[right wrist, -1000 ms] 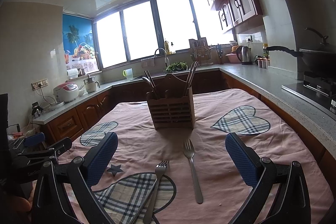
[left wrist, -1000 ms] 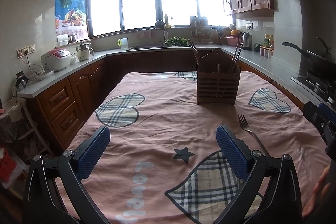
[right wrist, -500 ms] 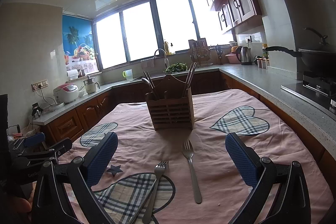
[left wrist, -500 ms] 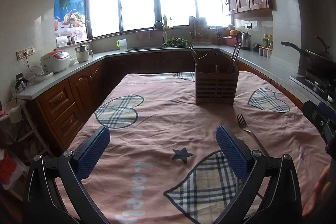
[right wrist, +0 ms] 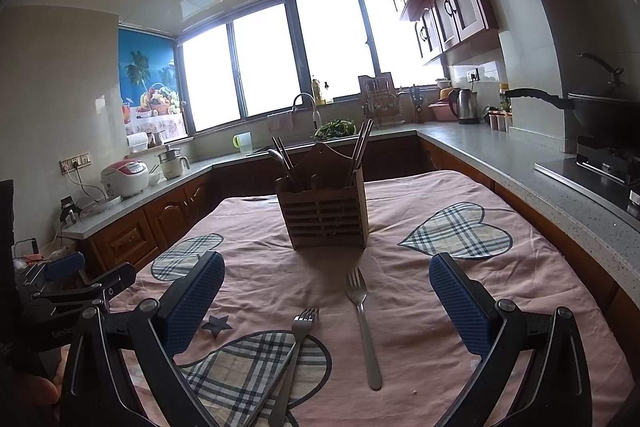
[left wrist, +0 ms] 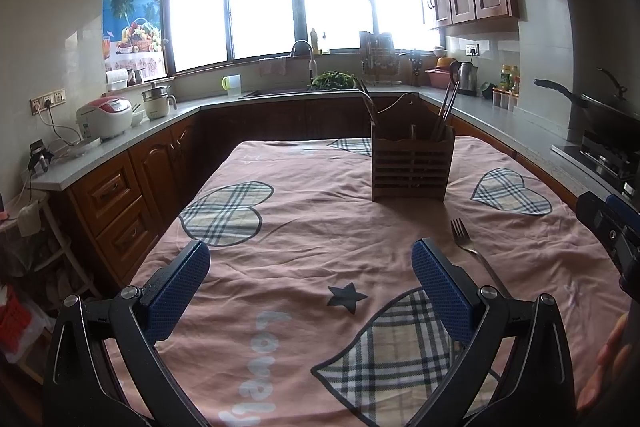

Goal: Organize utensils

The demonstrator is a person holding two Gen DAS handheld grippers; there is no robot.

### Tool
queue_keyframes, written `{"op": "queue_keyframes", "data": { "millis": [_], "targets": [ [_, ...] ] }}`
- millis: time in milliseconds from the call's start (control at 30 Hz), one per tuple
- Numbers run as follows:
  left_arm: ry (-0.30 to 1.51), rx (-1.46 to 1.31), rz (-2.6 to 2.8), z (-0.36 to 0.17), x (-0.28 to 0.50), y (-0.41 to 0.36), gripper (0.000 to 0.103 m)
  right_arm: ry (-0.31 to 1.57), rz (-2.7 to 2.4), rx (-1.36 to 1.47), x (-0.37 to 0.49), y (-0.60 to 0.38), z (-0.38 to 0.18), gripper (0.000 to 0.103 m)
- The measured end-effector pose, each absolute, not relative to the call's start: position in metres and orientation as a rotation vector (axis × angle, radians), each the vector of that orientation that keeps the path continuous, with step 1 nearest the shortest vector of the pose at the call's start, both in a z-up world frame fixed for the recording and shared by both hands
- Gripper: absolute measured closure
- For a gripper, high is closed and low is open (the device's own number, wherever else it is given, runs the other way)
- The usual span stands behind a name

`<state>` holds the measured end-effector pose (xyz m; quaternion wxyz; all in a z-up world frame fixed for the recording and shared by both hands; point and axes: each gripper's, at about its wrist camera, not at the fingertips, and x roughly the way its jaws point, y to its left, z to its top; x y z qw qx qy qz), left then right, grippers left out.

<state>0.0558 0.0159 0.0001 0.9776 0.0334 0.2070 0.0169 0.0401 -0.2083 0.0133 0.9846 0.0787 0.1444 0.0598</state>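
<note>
change: slightly closer to the holder than a second ago in both views; forks and holder unmoved on the cloth
left claw (left wrist: 310, 277): pads wide apart, empty, above the pink cloth, aimed toward the holder
right claw (right wrist: 326, 293): pads wide apart, empty, above the cloth, the two forks between its fingers in its own view
left claw from right view (right wrist: 80, 281): at the left edge, beside the bench
right claw from left view (left wrist: 612, 227): at the right edge, partly cut off
fork, right one (right wrist: 362, 323): flat on the pink cloth, tines toward the holder, just short of its shadow; not touched
fork, left one (right wrist: 294, 355): flat on the plaid heart patch, tines toward the holder, tilted slightly right; near the other fork, apart from it; handle end cut off by the frame
utensil holder (right wrist: 322, 213): wooden, slatted, upright mid-bench; chopsticks and a spoon standing inside, compartments hard to tell
bench (left wrist: 304, 219): covered by pink cloth with plaid hearts and a dark star
hand (left wrist: 604, 355): fingers at the lower right edge of the left view
</note>
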Motion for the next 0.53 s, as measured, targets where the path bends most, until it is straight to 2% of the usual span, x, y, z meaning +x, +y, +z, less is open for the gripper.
{"op": "queue_keyframes", "data": {
  "millis": [533],
  "targets": [
    [0.440, 0.061, 0.030, -0.004, 0.067, 0.017, 0.000, 0.311, 0.115, 0.160, 0.047, -0.211, 0.014, 0.000]
  ]
}}
